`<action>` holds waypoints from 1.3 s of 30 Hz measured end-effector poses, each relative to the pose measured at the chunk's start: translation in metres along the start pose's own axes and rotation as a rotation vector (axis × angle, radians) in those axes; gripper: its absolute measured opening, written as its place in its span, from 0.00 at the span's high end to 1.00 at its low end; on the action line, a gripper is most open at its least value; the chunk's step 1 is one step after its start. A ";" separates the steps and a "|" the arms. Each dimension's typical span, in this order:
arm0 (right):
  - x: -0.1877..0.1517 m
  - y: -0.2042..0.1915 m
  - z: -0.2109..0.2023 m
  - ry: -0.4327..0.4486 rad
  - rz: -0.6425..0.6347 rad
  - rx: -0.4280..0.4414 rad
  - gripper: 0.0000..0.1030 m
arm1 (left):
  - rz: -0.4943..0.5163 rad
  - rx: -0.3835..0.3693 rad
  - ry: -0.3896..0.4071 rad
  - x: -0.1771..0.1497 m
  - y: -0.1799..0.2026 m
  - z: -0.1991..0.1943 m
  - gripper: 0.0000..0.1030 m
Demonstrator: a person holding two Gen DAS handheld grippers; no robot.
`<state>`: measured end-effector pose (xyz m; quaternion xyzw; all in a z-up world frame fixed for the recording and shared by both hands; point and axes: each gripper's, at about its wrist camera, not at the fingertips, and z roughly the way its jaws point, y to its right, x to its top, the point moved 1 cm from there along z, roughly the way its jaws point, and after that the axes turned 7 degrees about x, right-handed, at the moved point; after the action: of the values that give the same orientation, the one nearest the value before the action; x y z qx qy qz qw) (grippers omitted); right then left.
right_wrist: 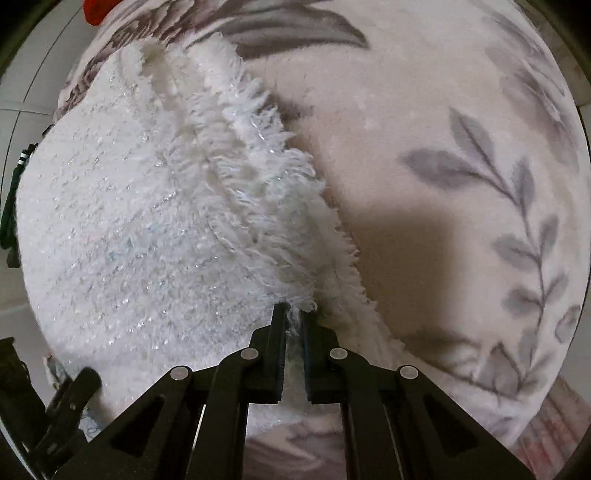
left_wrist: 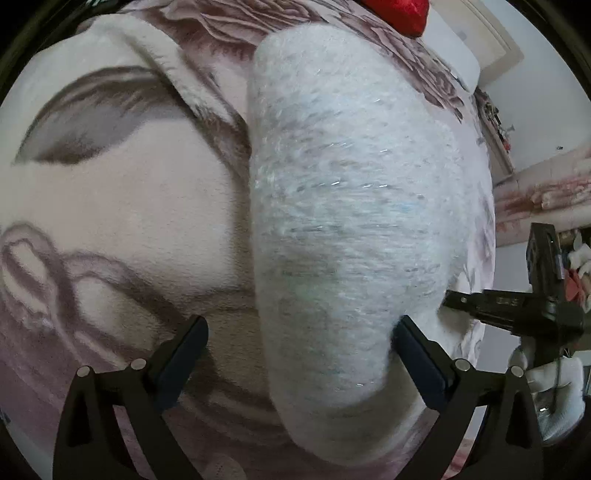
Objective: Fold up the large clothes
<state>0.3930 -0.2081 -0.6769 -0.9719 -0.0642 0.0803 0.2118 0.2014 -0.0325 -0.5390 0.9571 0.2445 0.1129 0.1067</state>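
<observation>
— White and fuzzy, with glints of silver thread: is that the garment (left_wrist: pixel 347 206)?

— Yes. In the left wrist view it runs as a long folded band from the top centre of the frame down to the lower middle, lying on a plush blanket (left_wrist: pixel 122 206) printed with pale pink and grey-brown flowers. In the right wrist view it fills the left half of the frame, and its shaggy fringe edge (right_wrist: pixel 258 177) runs diagonally from the upper left down toward the centre.

— What is the right gripper (right_wrist: pixel 294 328) doing?

— Its jaws are nearly together at the lower centre of the frame, pinching a bit of the fringed edge between them.

— And the left gripper (left_wrist: pixel 299 332)?

— Spread wide. One finger sits over the blanket at the lower left; the other touches the garment's right side. Nothing is clamped between them.

— Can each gripper be seen from the other camera?

— The right one shows at the right edge of the left view; the left one shows in the lower left corner of the right view.

— Anything else around?

— A red cloth (left_wrist: pixel 399 14) at the top edge, and leaf prints (right_wrist: pixel 517 206) on the blanket at the right.
</observation>
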 end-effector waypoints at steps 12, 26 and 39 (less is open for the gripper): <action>0.041 -0.019 -0.022 -0.046 -0.259 0.234 0.11 | -0.228 -0.125 0.054 0.020 -0.043 -0.007 0.01; 0.080 0.011 0.058 -0.269 -0.219 0.691 0.26 | -0.138 -0.403 0.101 0.071 -0.035 0.028 0.17; 0.087 0.025 -0.062 0.086 -0.014 0.832 0.55 | 0.161 -0.471 0.103 0.205 0.036 -0.018 0.19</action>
<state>0.4918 -0.2419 -0.6428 -0.8054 -0.0242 0.0573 0.5895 0.3883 0.0398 -0.4791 0.9152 0.1394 0.2235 0.3049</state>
